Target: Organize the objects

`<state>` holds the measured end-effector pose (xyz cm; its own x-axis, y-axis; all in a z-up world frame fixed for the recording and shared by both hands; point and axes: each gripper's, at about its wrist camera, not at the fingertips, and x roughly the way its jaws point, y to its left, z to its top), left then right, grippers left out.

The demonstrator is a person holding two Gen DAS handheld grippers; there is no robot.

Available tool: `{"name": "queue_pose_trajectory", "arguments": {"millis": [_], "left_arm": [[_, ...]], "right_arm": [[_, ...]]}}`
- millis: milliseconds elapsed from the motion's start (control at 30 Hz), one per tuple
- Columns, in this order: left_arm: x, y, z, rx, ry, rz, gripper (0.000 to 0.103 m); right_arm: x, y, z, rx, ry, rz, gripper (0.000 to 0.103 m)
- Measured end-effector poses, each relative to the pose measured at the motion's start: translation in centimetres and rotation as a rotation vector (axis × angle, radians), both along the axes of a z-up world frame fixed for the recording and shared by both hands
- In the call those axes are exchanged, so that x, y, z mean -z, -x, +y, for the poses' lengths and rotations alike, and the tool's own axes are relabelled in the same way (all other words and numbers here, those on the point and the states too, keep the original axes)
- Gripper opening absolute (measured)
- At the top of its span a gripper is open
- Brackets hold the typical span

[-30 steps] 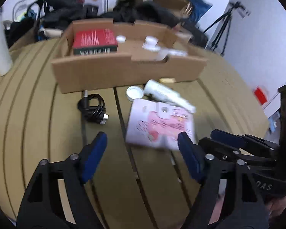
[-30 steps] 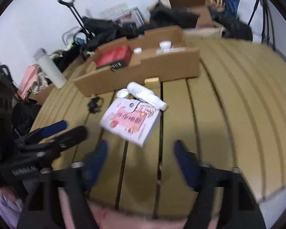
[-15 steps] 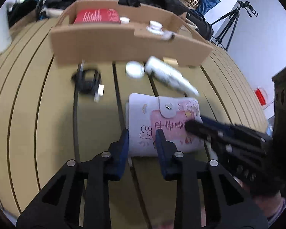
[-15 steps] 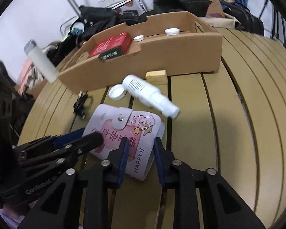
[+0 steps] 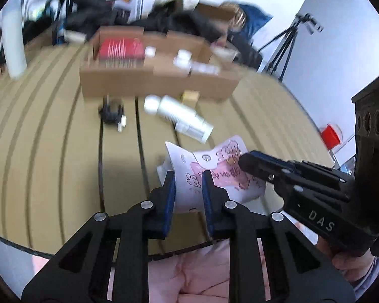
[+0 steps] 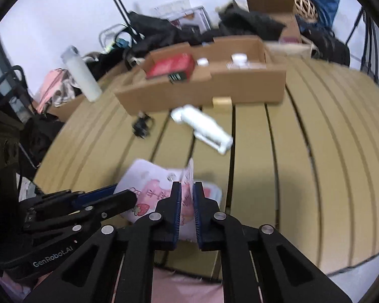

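A white and pink pouch with a snap button and cartoon print hangs between both grippers, lifted off the slatted table near its front edge. My left gripper is shut on its left edge. My right gripper is shut on its right edge; the pouch bends upward between them. A white bottle lies on the table beyond, also in the right wrist view. A cardboard tray behind it holds a red box and small white jars.
A coiled black cable lies left of the bottle. A small tan block sits against the tray front. A tall white flask stands at the table's left. Bags, boxes and a tripod crowd behind the table.
Both grippers closed on the pouch, which lay flat on the table a second ago. They have lifted it and drawn it toward the front edge, and it now bends between them.
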<state>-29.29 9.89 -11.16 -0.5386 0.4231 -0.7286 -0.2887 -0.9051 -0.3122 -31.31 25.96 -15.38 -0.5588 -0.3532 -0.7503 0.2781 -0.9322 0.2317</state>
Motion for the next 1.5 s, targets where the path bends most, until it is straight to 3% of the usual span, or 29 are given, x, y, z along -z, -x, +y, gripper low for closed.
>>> {"name": "queue_pose_trajectory", "arguments": {"millis": [133,233,400,533,700,833,933,1067,1167,1233,1300,1367,1433,1500], "left_arm": [[-5.6,1.9,-0.4,0.005,-0.052,0.064,0.011],[-9.5,5.4,-1.0,0.017,-0.115,0.100,0.011],[-11.0,13.5,-1.1,-0.003,-0.158,0.073,0.008],[-7.6,19.2,-1.0,-0.036,-0.148,-0.006,0.007],[-0.2,23.1,-0.2,-0.055,-0.051,-0.085,0.007],[4.8,24.6,0.0,-0.059,-0.017,-0.166,0.008],[5.2,24.5,0.8,-0.041,0.039,-0.121,0.008],[5.5,24.6,1.8,-0.009,0.121,-0.106,0.027],[4.4,24.7,0.8,-0.024,0.116,-0.147,0.033],[1.9,23.9,-0.3,-0.025,0.087,-0.134,0.039],[-1.1,22.7,-1.1,-0.021,0.117,-0.108,0.070],[-4.0,21.5,-2.0,-0.021,0.163,-0.109,0.084],[-6.4,20.0,-3.0,-0.034,0.254,-0.148,0.087],[-8.6,17.9,-4.3,-0.056,0.331,-0.191,0.089]], "right_arm": [[-5.6,0.1,0.1,-0.019,0.000,0.096,0.011],[-10.6,2.3,0.2,-0.044,0.009,0.176,0.011],[-13.6,9.9,-0.8,-0.088,-0.017,0.182,0.011],[-11.0,16.8,-1.6,-0.103,-0.029,0.094,0.011],[-3.2,23.8,-1.9,-0.107,0.010,-0.081,0.011],[1.3,26.2,-2.4,-0.104,-0.030,-0.135,0.011],[2.4,26.6,-2.7,-0.092,-0.101,-0.112,0.011],[3.6,27.5,-2.3,-0.077,-0.103,-0.147,0.011],[3.5,27.7,-1.9,-0.056,-0.103,-0.172,0.011],[1.7,26.8,-1.6,-0.045,-0.112,-0.146,0.011],[-1.2,25.3,-1.3,-0.049,-0.121,-0.106,0.011],[-4.6,23.8,-0.9,-0.051,-0.143,-0.082,0.011],[-7.6,22.2,-0.5,-0.077,-0.138,-0.097,0.022],[-10.4,20.0,0.1,-0.112,-0.143,-0.117,0.051]]}}
